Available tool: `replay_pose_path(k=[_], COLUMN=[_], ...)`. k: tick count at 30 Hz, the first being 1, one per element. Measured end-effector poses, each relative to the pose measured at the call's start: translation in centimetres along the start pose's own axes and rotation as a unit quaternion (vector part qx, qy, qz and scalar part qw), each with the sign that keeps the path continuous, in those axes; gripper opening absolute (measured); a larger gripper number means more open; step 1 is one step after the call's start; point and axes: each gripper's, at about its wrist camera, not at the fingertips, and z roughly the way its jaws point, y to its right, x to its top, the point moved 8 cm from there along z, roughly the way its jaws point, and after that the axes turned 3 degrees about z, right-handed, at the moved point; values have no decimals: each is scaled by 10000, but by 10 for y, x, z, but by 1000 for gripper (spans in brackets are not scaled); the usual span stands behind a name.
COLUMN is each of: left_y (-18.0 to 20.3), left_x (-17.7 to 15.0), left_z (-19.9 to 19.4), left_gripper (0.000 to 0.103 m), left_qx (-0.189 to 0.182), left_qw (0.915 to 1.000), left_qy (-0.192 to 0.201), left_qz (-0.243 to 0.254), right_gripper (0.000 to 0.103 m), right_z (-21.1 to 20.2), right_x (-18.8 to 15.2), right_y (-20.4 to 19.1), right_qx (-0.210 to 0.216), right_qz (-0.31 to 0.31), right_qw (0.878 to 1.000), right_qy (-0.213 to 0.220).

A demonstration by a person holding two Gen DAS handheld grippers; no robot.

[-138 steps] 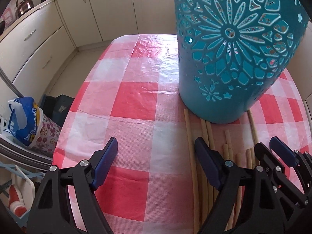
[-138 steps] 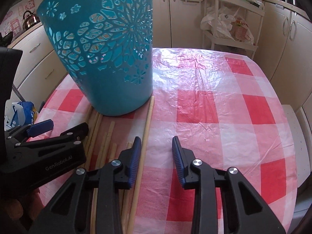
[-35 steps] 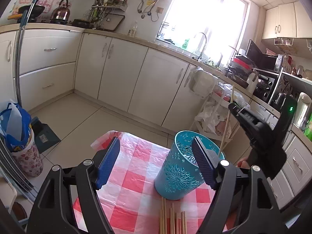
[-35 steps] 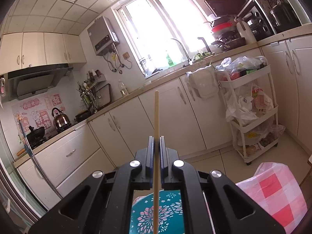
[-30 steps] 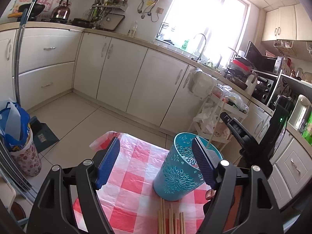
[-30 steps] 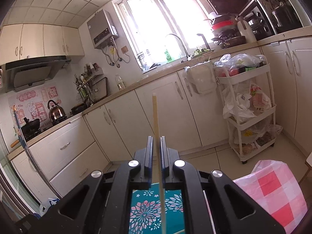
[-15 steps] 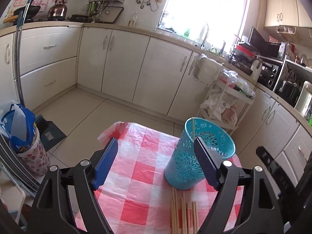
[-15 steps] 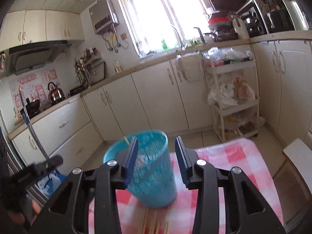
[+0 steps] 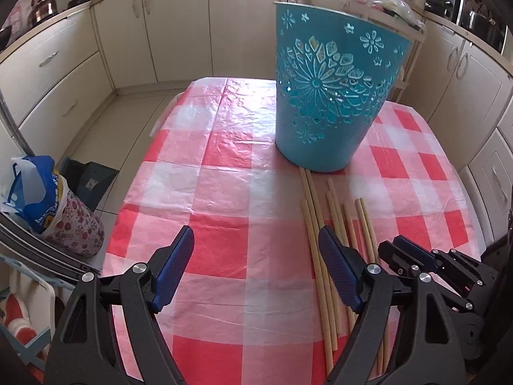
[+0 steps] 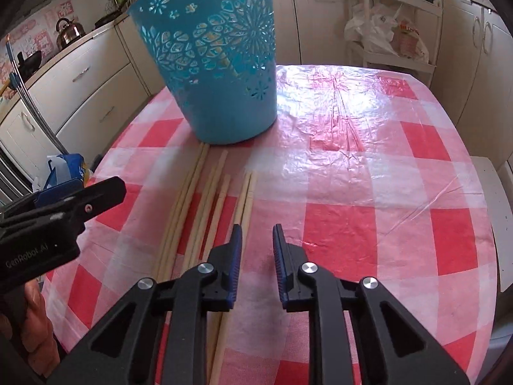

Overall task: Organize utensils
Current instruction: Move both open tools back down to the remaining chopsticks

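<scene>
The table [image 10: 368,192] carries a red-and-white checked plastic cloth [image 9: 224,173]. Standing upright on the cloth – a teal perforated basket [image 9: 333,96]. Just in front of its base lie loose wooden chopsticks [image 10: 205,205], roughly parallel, flat on the cloth.

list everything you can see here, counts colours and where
basket: one, teal with flower cut-outs, upright on the far half of the table
chopsticks: about eight, pale wood, lying side by side on the cloth in front of the basket, near ends hidden by the grippers
tablecloth: one, red and white check, covering the table
kettle: one, metal, on the far left counter
bag: one, blue and white, on the floor left of the table
trolley: one, white, holding bags, behind the table
cabinets: cream, along the walls
left gripper: black, blue pads, jaws wide open, empty
right gripper: same, jaws just been closing, narrow gap, nothing between
</scene>
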Motion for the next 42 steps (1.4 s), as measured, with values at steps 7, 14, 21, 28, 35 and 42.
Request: replay_pose_path(k=[7, 14, 21, 28, 35, 42], left_y=[12, 13, 9, 8, 2, 10], left_x=[-8, -20, -18, -13, -8, -5], left_z=[17, 31, 32, 38, 28, 42], left_gripper=[76, 76, 77, 76, 76, 76], left_qx=[-136, -24, -20, 110, 14, -172], left_qw=[9995, 9984, 9982, 9976, 9984, 9977], left_qy=[-264, -537, -567, -634, -544, -645], left_qz=[84, 182, 207, 260, 156, 110], right_gripper=[19, 19, 19, 19, 16, 16], right_z=[2, 3, 5, 10, 5, 7], right_x=[-4, -2, 0, 2, -2, 0], right_y=[2, -4, -2, -6, 7, 5], right_qx=[106, 244, -15, -123, -212, -201], right_qz=[21, -1, -154, -364, -312, -305], right_qw=[9999, 9997, 9999, 9992, 9991, 9992], right_qy=[-16, -39, -62, -63, -190, -173])
